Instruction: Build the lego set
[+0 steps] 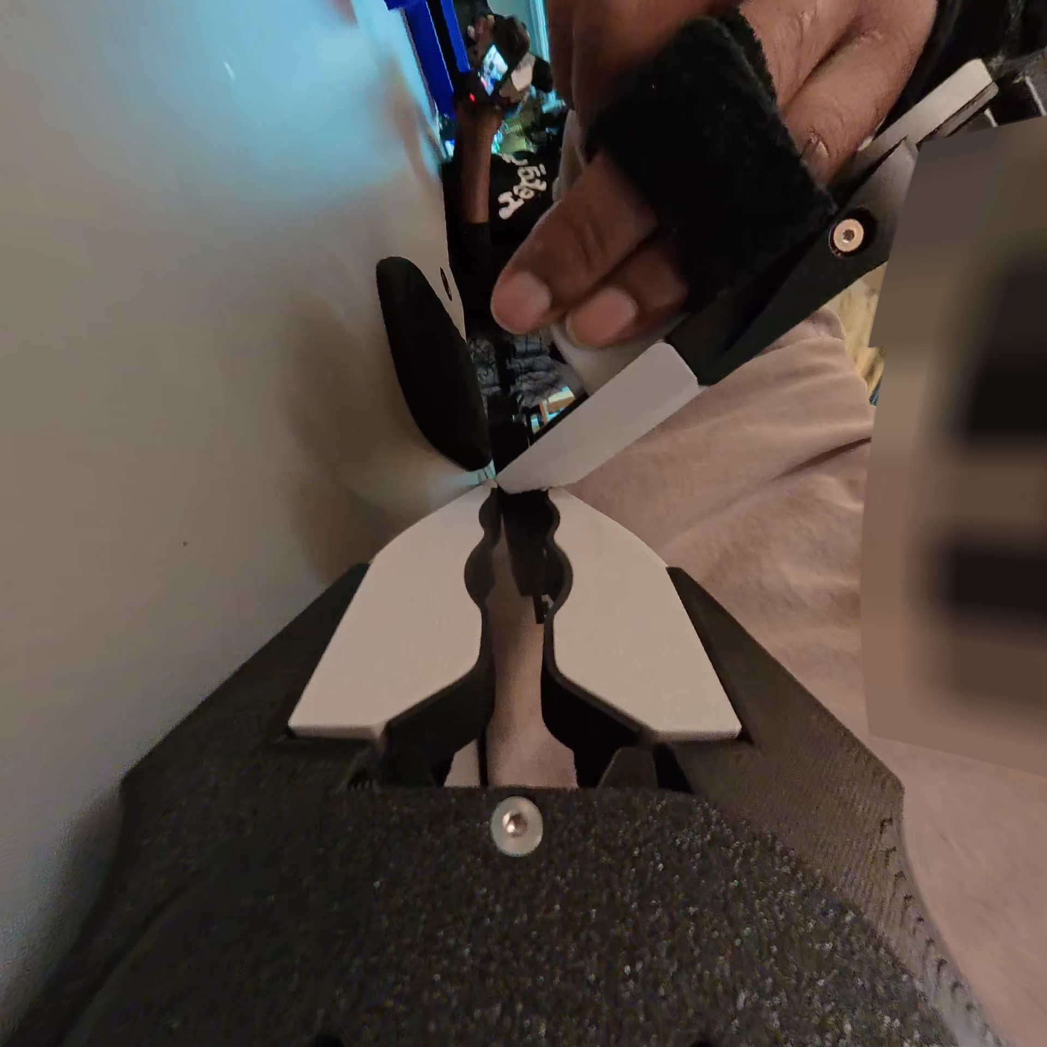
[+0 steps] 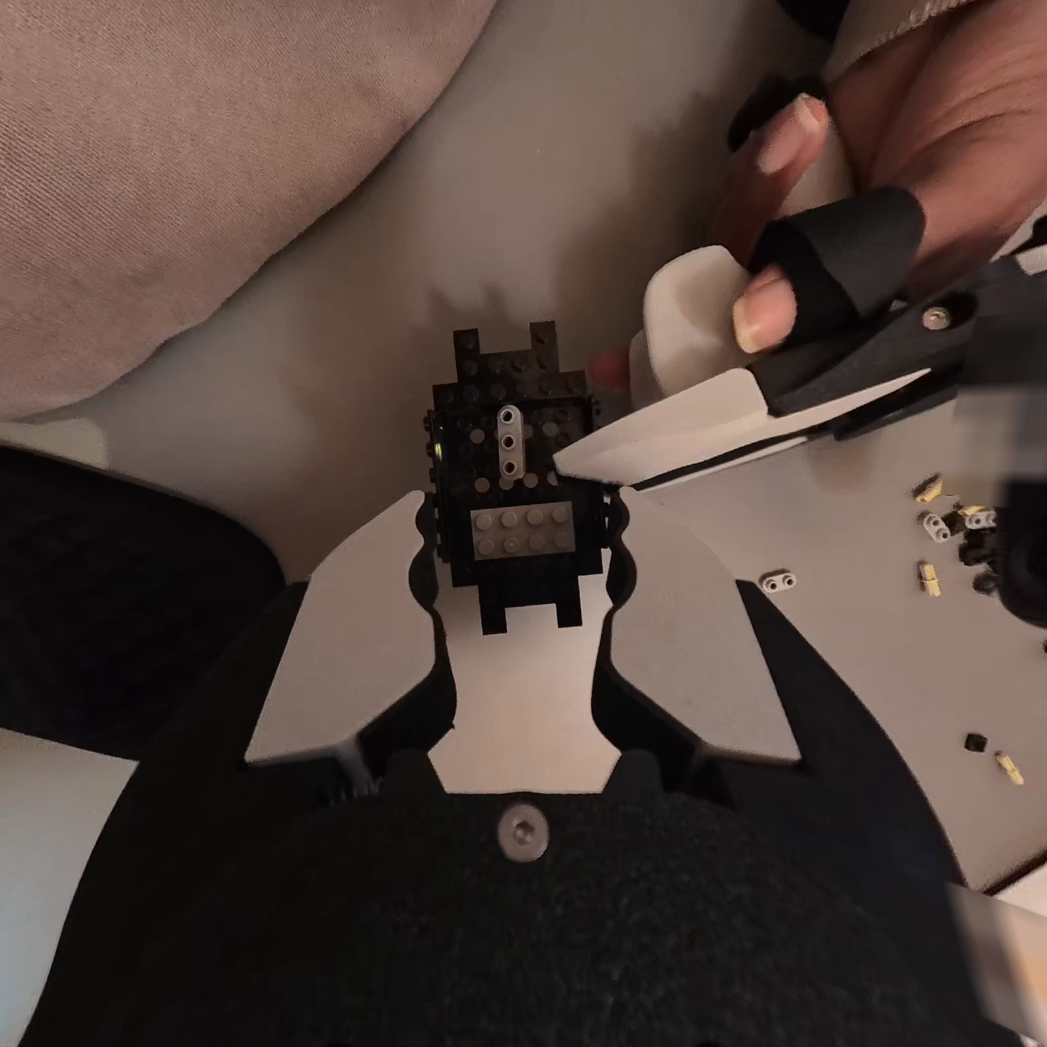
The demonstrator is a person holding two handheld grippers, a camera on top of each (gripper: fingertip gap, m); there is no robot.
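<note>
Black lego model (image 2: 513, 498) clamped in right claw (image 2: 518, 527); left claw (image 1: 524, 498), nearly together, pinches its edge; next, seat the grey strip (image 2: 510, 447).

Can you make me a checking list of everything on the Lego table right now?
Surface: pale table, dimly lit.
Job's things: black Lego build, flat on the table, with a grey brick and a pale holed strip on top.
Clutter: small loose pieces scattered to the right of the build.
Grippers: right hand-held gripper has a finger against each side of the build; left hand-held gripper is almost closed on a thin black edge, apparently the build's.
Cables: nothing seen.
Surroundings: beige fabric beyond the table.
</note>
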